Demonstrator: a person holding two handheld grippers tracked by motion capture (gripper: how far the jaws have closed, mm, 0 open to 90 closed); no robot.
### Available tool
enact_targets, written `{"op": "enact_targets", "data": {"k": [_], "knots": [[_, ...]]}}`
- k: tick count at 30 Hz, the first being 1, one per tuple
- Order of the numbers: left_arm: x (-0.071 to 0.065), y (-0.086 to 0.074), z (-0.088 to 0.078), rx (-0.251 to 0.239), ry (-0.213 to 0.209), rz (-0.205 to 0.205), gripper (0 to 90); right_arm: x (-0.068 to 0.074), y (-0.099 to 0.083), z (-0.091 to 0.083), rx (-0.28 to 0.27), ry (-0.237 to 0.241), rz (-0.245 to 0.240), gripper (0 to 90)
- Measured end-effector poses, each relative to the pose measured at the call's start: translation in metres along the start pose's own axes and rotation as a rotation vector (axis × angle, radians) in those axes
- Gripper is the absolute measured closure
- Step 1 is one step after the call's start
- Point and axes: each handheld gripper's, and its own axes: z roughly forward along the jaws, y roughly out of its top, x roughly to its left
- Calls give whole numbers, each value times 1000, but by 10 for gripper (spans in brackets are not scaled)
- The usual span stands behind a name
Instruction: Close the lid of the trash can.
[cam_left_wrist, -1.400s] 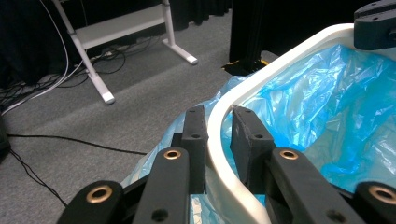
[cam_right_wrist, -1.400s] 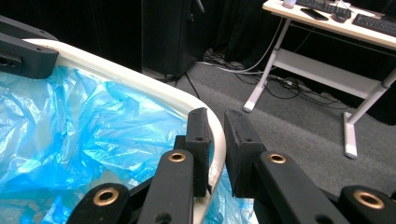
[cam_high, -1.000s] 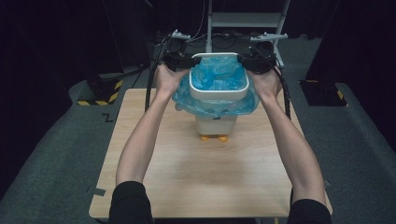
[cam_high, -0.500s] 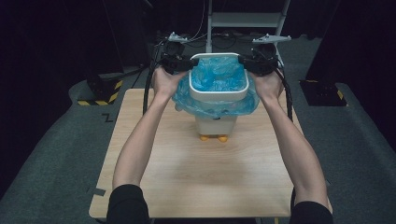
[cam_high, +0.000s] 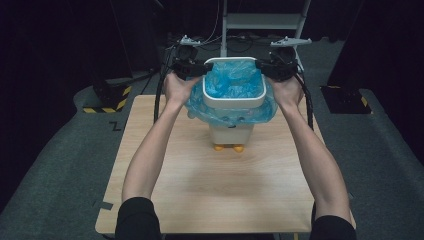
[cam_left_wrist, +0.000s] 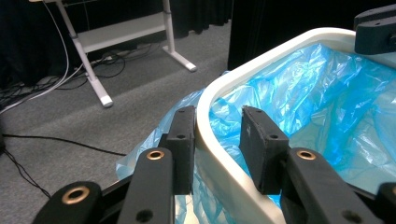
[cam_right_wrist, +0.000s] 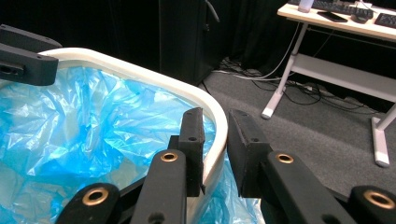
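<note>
A small white bin (cam_high: 231, 131) with orange feet stands on the far middle of the wooden table (cam_high: 200, 190). A white rim ring (cam_high: 233, 99) sits at its top, holding a blue plastic bag (cam_high: 234, 82) that lines the inside and spills out below the ring all around. The left gripper (cam_high: 200, 70) straddles the ring's left edge — in the left gripper view, one jaw lies against the outer face of the ring (cam_left_wrist: 219, 126) and the other stands inside, over the bag (cam_left_wrist: 327, 93), with a small gap to the ring. The right gripper (cam_high: 264, 70) straddles the right edge — in the right gripper view, its inner jaw touches the ring (cam_right_wrist: 205, 100) and its outer jaw sits just off it. Both sets of jaws are narrow. Whether either pair truly clamps the ring cannot be told. The person's forearms reach up both sides of the bin.
</note>
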Motion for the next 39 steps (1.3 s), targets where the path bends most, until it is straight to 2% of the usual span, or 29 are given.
{"op": "enact_targets", "data": {"k": [31,35,39], "knots": [[-1,-9,6,-5,13,1,662,-1,-5,4,0,13,-2,766],[-3,-10,6,2,18,4,645,-1,-6,4,-2,11,-6,762],[-2,-10,4,-13,20,-7,607,-2,-6,3,-6,14,2,730]]}}
